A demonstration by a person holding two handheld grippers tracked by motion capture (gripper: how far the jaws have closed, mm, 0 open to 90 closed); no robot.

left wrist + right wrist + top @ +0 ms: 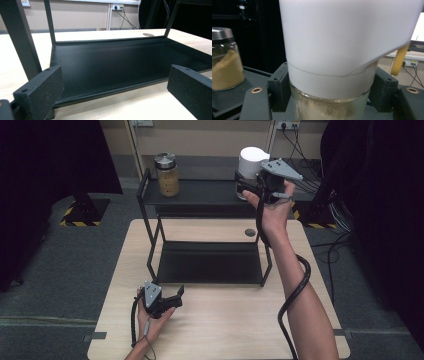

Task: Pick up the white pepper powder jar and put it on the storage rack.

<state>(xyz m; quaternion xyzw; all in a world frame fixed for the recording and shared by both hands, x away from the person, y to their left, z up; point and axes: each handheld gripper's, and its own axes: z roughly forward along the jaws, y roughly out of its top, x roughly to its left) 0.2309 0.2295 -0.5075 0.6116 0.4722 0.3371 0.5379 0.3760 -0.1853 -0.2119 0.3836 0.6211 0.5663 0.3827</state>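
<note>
The right gripper [248, 186] pinches the white-lidded jar [332, 75] at 1 o'clock; glass (slippery, breakable), so hold below the lid. The left gripper [175, 301] rests spread.

Matt black metal rack [210, 262] on a pale wood-grain counter [225, 320]; glass jar [329, 106] wears a smooth white plastic cap [342, 42].

Two hands, two tongs — one low, one raised

The left tongs [172, 301] lie low in an upturned left hand [152, 320], jaws spread wide and pointing forward; the right forearm [300, 300] stretches far forward, its hand [275, 207] lifted — the right tongs [243, 184] are held level, jaws pressed in on both sides; a cable [295, 290] loops along that forearm.
</note>
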